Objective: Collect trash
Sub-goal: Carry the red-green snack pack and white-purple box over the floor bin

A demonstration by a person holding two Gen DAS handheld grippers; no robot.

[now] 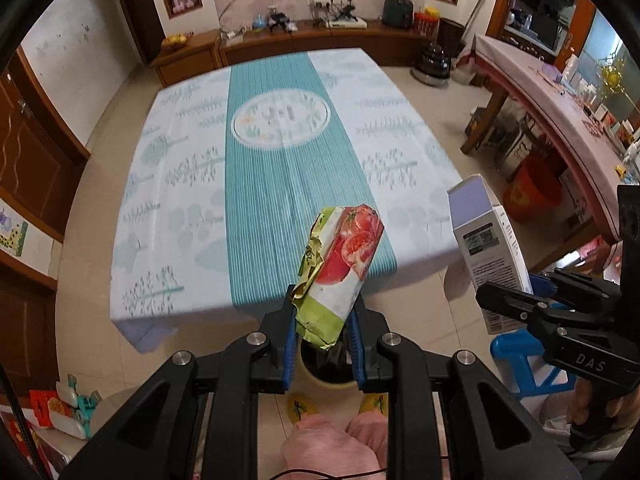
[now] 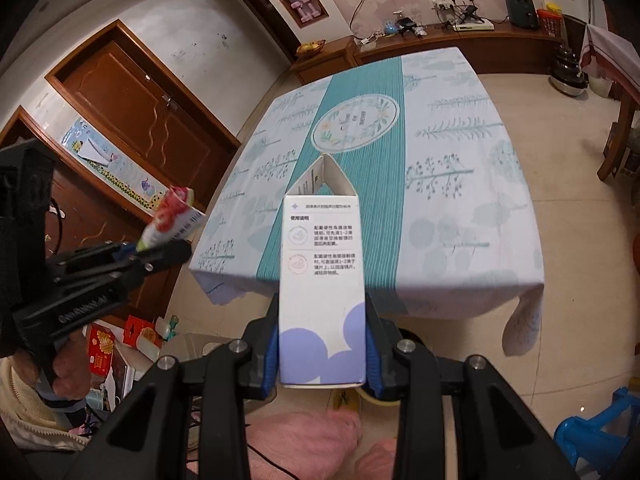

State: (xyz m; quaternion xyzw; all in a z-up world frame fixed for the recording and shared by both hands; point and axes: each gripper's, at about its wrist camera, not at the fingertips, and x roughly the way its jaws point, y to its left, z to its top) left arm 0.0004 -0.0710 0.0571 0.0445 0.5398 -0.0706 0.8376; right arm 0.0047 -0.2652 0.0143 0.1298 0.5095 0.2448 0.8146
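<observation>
The left gripper (image 1: 322,340) pinches a crumpled tomato wrapper (image 1: 338,268), held off the table's (image 1: 172,184) near edge at six o'clock. At three o'clock the right gripper (image 2: 322,350) clamps a white box (image 2: 322,280), also clear of the cloth.

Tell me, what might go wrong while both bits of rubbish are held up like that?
The crumpled green tomato-print wrapper is pinched only at its lower end by the left tool, so it might slip out before reaching the dark-lined bin below. The tall white-and-lilac cardboard box in the right tool has an open top and could crush or tilt.
</observation>
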